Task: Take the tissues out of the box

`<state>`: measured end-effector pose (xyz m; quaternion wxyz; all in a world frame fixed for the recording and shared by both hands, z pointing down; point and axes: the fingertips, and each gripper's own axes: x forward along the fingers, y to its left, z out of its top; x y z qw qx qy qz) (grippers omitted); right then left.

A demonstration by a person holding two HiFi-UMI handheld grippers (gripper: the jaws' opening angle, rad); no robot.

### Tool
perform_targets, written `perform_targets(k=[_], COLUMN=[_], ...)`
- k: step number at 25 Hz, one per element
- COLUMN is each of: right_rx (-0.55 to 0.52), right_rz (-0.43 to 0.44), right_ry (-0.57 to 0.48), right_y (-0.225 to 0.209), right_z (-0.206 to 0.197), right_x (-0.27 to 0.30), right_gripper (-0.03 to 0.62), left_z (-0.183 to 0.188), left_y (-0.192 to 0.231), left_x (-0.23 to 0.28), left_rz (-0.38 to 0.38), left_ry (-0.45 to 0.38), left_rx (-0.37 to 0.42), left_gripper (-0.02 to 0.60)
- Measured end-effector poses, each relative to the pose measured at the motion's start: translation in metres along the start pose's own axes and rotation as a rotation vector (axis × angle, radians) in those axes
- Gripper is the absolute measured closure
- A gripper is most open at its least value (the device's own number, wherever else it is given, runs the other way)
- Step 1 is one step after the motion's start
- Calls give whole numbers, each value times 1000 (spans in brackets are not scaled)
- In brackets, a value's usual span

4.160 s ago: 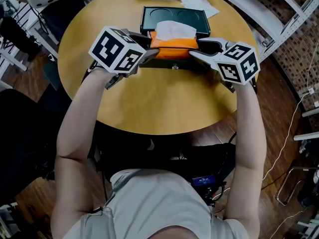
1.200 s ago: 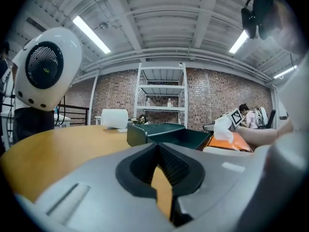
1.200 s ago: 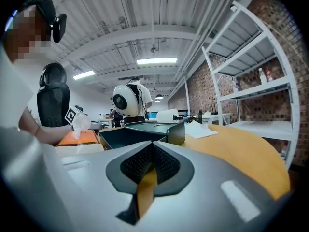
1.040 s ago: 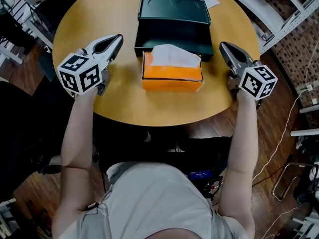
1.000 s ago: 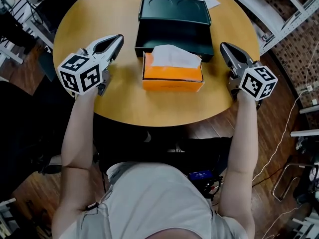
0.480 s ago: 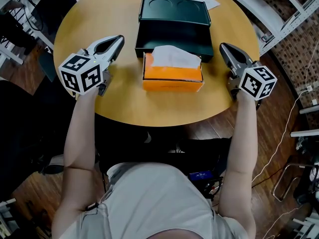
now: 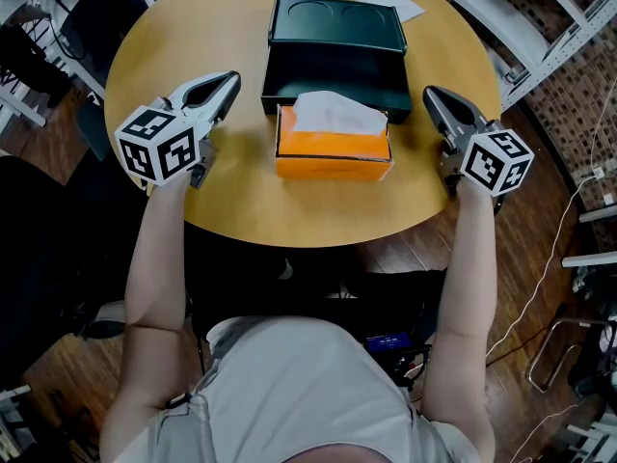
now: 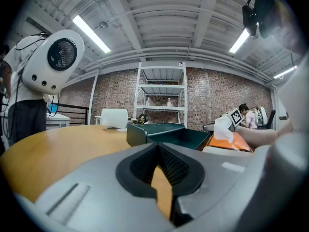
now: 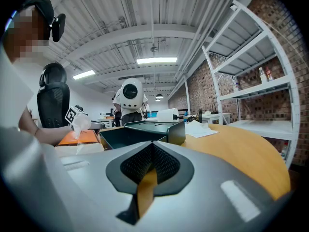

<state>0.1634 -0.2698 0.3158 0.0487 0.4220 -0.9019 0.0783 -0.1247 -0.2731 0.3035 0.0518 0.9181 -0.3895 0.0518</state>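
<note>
- Left gripper (image 7: 229, 81) is held clenched, empty; right gripper (image 7: 431, 95) likewise.
- Orange tissue box (image 7: 333, 154) is set on tabletop (image 7: 241, 201) between both grippers, touched by neither, just before dark green box (image 7: 335, 29).

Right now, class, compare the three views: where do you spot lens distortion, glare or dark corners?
Left gripper view: fisheye curves the shelf, strip light glares, corners black. Right gripper view: rack bows likewise, corners black. Head view: little bending, even light, tissue pack sharp.
</note>
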Motion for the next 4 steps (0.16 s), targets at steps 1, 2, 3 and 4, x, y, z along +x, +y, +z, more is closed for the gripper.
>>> perform_targets(k=[1, 2, 3, 4], right_rx=[0, 0, 0, 0], right_rz=[0, 0, 1, 1], right_ry=[0, 0, 0, 0], right_y=[0, 0, 0, 0], right_z=[1, 1, 2, 2], right_x=[0, -1, -1, -1], right_gripper=[594, 594, 594, 594], left_z=[1, 1, 2, 2], left_y=[0, 0, -1, -1], left_x=[0, 0, 0, -1], left_rz=[0, 1, 1, 1], left_ry=[0, 0, -1, -1], left_rx=[0, 0, 0, 0], left_gripper=[581, 581, 581, 581])
